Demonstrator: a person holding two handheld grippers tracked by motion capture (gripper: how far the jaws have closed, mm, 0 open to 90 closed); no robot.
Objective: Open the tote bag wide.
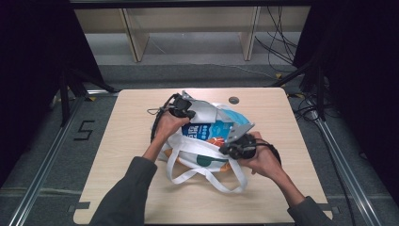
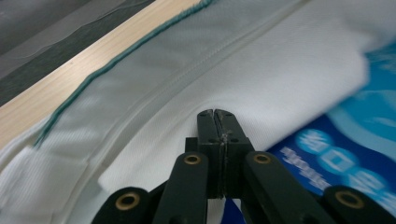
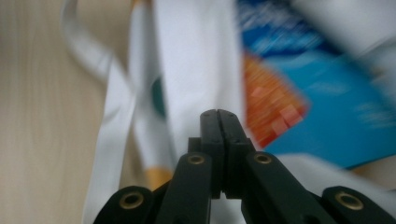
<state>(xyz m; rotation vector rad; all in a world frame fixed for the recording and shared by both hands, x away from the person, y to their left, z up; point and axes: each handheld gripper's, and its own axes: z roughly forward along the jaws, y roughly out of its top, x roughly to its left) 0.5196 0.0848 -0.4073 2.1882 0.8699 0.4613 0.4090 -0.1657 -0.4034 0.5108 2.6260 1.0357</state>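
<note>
White tote bag (image 1: 202, 155) mid-surface (image 1: 117, 155) — soft, limp cloth. Blue packet (image 1: 211, 129) inside, probably light, crinkly. Left tongs (image 2: 217, 113) at 11 o'clock, right tongs (image 3: 219, 113) at 4 — both pressed together; best gripped at hem.

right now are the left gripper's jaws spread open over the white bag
No, in the left gripper view the left gripper has its two black jaws pressed together, tips against the white bag.

Blurred in the right gripper view: white tote bag (image 3: 196, 60) and blue packet (image 3: 327, 112), print unreadable. Packet mostly hidden inside the bag near the table's (image 1: 141, 188) centre.
</note>
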